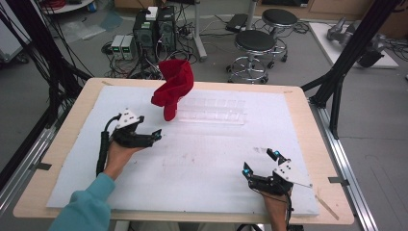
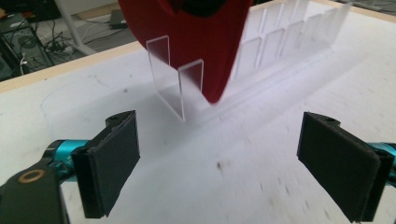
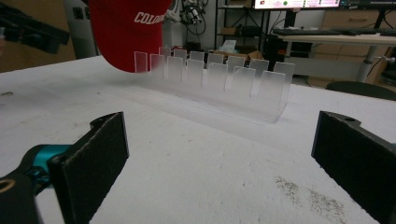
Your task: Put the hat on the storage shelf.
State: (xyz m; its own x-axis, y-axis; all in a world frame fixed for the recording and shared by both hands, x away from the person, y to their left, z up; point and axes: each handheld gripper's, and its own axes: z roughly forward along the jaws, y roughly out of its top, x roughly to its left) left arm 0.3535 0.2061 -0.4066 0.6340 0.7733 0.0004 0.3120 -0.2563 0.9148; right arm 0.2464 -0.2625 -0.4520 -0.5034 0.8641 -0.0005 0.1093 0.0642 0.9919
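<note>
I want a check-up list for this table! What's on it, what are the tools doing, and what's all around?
Surface: white sheet on a wooden table, with a few dark smudges.
Job's things: red cap standing in the left end of a clear slotted rack; the other slots are empty.
Clutter: nothing seen on the sheet.
Tools: left tool open, near the cap, holding nothing; right tool open, at the near right, holding nothing.
Cables: black cable trailing from the left tool; tangled floor cables behind the table.
Surroundings: two stools, computer towers, black frame posts.
</note>
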